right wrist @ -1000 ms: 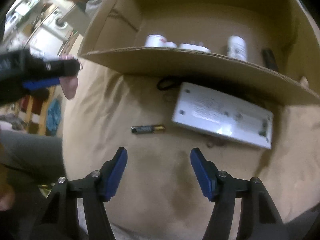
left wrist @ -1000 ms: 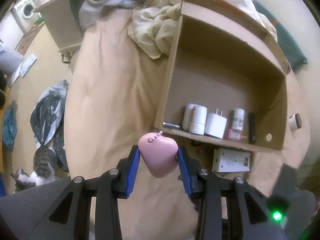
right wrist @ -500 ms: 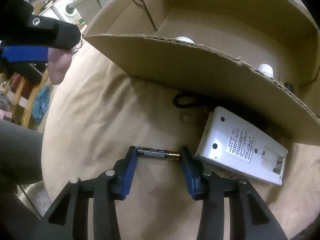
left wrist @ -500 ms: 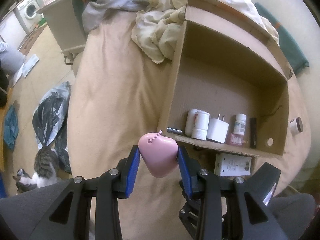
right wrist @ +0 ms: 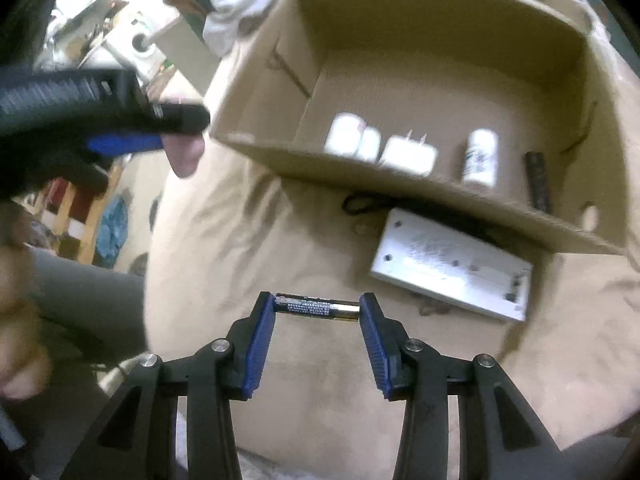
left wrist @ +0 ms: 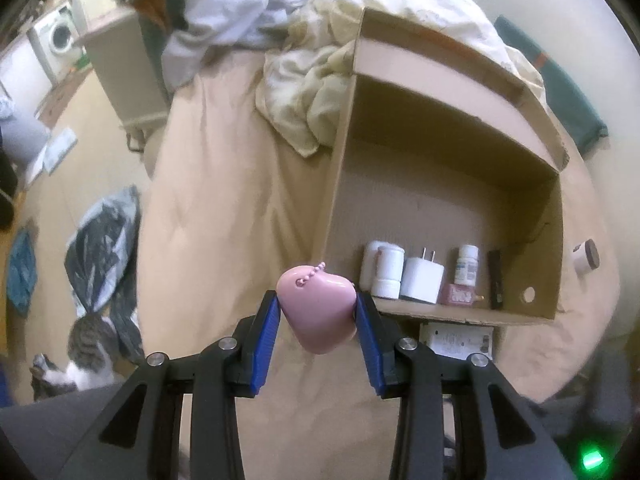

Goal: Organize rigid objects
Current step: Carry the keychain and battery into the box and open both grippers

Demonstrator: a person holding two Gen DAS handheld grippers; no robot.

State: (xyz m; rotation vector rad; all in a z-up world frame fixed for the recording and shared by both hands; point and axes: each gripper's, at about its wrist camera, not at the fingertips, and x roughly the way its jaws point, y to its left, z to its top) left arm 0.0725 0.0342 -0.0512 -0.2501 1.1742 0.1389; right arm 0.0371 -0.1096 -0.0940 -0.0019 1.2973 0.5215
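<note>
Covering the bed (left wrist: 224, 216), beige bedding; left tongs (left wrist: 317, 314) grip pink charm (left wrist: 318, 312), right tongs (right wrist: 318, 312) battery (right wrist: 316, 307).

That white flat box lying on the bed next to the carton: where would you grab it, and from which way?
Grip the white flat box across its short width, near the free end that sticks out from under the cardboard carton. Come from above, probably on the open bed side: it lies flat, its long sides are parallel, and the carton's wall overhangs the far edge.

- No wording can be read: the battery (right wrist: 316, 307) shows only blurred rows of fine print.
- The white flat device (right wrist: 450, 264) and small white bottle (left wrist: 467, 265) carry labels too smeared to make out.
</note>
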